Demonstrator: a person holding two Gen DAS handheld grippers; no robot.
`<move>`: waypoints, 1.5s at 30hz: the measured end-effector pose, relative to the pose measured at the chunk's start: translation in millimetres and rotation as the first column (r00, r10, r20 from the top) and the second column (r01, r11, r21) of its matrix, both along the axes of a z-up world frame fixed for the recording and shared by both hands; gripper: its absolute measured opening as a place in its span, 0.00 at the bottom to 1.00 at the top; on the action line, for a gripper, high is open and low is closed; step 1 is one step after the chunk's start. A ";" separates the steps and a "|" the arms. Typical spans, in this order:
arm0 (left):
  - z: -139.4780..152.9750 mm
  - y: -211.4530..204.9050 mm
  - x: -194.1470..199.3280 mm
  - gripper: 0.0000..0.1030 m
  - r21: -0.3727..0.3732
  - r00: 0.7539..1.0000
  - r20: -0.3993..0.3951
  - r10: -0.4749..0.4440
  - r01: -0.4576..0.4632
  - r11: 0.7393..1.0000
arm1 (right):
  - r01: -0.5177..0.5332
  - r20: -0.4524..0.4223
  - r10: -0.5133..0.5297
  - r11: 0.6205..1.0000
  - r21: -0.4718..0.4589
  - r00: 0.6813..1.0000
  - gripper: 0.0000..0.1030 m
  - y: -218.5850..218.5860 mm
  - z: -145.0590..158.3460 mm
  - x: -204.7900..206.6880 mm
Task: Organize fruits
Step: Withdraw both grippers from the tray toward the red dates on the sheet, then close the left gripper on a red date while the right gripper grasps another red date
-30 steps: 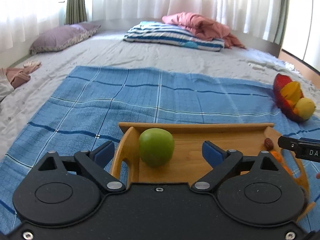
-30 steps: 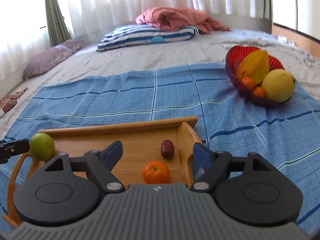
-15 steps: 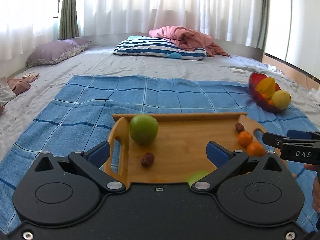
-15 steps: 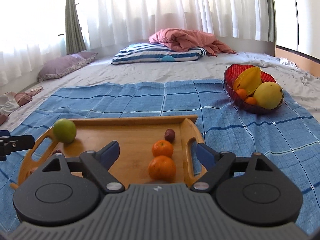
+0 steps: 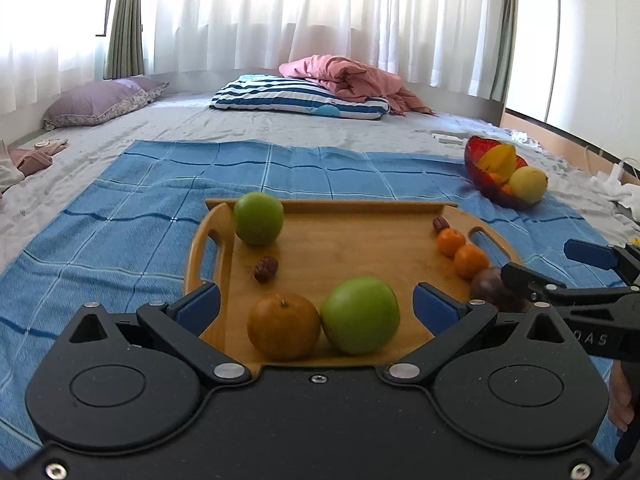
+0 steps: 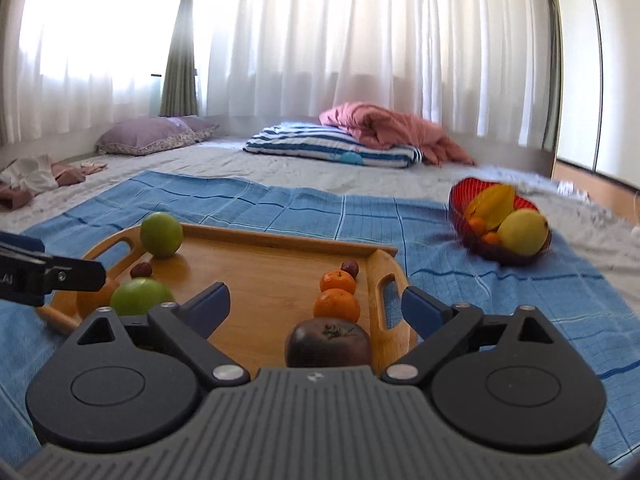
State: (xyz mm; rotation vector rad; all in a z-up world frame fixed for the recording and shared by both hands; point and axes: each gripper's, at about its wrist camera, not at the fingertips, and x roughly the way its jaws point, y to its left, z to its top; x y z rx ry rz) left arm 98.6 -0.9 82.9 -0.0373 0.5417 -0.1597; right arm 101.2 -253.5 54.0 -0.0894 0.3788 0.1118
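Note:
A wooden tray [image 5: 340, 248] lies on the blue checked cloth [image 5: 140, 208]. It carries two green apples [image 5: 258, 218] [image 5: 360, 315], an orange [image 5: 284, 326], two small oranges [image 5: 450, 241] [image 5: 471, 260], two dates [image 5: 266, 268] [image 5: 441, 224] and a dark round fruit [image 6: 328, 344]. My left gripper [image 5: 318, 304] is open at the tray's near left side, its pads touching nothing. My right gripper [image 6: 316, 306] is at the tray's right end [image 6: 260, 272]. Its jaws are opening, and the small oranges [image 6: 337, 306] and dark fruit lie loose between them.
A red bowl [image 5: 504, 176] with a starfruit, a yellow fruit and small oranges stands on the cloth's far right corner. Pillows [image 5: 296, 98] and a pink blanket [image 5: 352, 76] lie at the back, clothes [image 6: 36, 178] at far left. White curtains hang behind.
Both grippers have drawn back from the tray, so its near half with the orange, second apple and dark fruit has come into view. Both pairs of jaws stand wider.

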 end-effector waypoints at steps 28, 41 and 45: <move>-52.9 -44.5 -41.3 0.92 0.022 0.988 -0.073 -0.139 0.141 0.990 | -0.014 -0.016 0.012 0.987 -0.157 1.000 0.87 -0.7 -49.2 -65.1; -55.8 -68.8 -34.7 0.46 -0.071 0.961 -0.146 -0.234 0.225 0.972 | -0.092 -0.140 0.086 0.995 -0.034 0.986 0.46 -0.8 -61.1 -58.5; -57.5 -72.2 -29.1 0.44 -0.120 0.955 -0.168 -0.247 0.229 0.966 | -0.107 -0.149 0.108 0.994 0.009 0.983 0.43 -2.6 -61.4 -55.0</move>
